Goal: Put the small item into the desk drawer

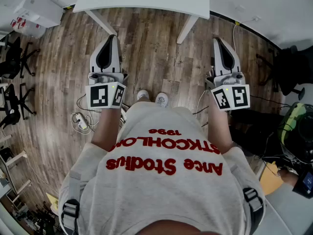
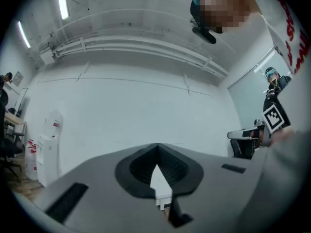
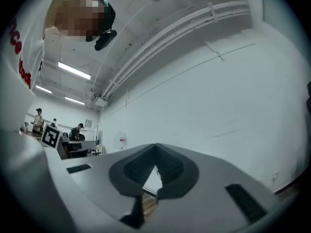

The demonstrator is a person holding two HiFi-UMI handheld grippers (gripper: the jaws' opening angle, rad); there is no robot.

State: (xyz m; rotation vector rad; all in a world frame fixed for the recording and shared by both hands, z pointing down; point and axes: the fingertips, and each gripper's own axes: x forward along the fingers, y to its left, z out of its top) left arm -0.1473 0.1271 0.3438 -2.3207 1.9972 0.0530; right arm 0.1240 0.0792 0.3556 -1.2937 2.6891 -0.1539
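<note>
Both grippers are held at waist height and point forward at a white desk [image 1: 142, 4]. No small item and no drawer show in any view. In the head view my left gripper [image 1: 112, 37] is shut with nothing between its jaws, and my right gripper [image 1: 217, 40] is shut and empty too. Seen from the left gripper view, the left gripper [image 2: 157, 148] has its dark pads [image 2: 141, 166] pressed together against a bare white wall [image 2: 136, 110]. The right gripper view shows the right gripper [image 3: 155, 148] with its jaws meeting the same way.
The floor is wood planks [image 1: 146, 58]. Black office chairs [image 1: 12, 58] and white storage boxes [image 1: 29, 9] stand at the left, and a power strip with cables [image 1: 80, 121] lies by my feet. A black chair [image 1: 293, 67] and a bag [image 1: 298, 126] are at the right. A water dispenser [image 2: 48, 144] stands by the wall.
</note>
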